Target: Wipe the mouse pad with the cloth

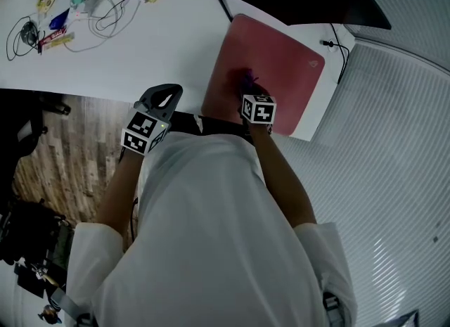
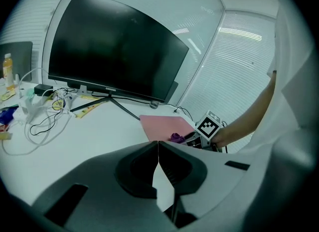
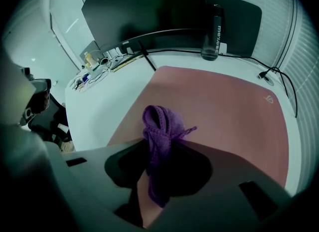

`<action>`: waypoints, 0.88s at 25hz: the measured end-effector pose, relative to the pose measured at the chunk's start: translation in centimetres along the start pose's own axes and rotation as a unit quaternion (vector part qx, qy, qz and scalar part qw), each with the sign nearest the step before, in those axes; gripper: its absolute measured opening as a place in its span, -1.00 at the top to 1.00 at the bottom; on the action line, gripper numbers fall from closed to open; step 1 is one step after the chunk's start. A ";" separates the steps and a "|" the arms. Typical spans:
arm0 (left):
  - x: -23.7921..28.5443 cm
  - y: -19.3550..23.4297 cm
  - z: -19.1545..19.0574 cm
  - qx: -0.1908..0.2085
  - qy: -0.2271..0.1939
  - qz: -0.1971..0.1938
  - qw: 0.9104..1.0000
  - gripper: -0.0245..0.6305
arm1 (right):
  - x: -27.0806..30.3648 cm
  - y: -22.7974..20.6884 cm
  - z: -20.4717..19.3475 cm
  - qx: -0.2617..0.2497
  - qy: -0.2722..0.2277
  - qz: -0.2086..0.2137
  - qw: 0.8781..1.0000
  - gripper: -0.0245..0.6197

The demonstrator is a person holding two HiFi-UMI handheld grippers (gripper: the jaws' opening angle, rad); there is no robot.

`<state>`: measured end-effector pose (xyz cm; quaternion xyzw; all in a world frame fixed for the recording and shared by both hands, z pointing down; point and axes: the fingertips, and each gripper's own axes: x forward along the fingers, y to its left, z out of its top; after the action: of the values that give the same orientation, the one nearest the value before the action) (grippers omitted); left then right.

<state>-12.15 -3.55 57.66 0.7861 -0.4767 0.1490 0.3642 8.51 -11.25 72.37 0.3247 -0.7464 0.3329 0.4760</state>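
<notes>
A pink mouse pad lies on the white desk's right end. My right gripper is shut on a bunched purple cloth, over the pad's near-left part. The cloth's lower fold hangs between the jaws. My left gripper hovers at the desk's front edge, left of the pad, jaws shut with nothing between them.
A black curved monitor stands at the back on thin legs. A dark bottle stands behind the pad. Cables and small items clutter the desk's far left. A cable runs past the pad's right corner. Wooden floor lies below.
</notes>
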 end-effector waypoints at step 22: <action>-3.1 3.0 -1.8 -0.025 -0.022 0.035 0.999 0.87 | 1.7 10.7 4.1 -0.036 -0.012 0.118 0.992 0.54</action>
<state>-16.14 -1.13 58.36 0.7625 -0.5155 0.1325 0.3679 -2.61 -8.76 70.58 0.2209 -0.7968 0.3559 0.4354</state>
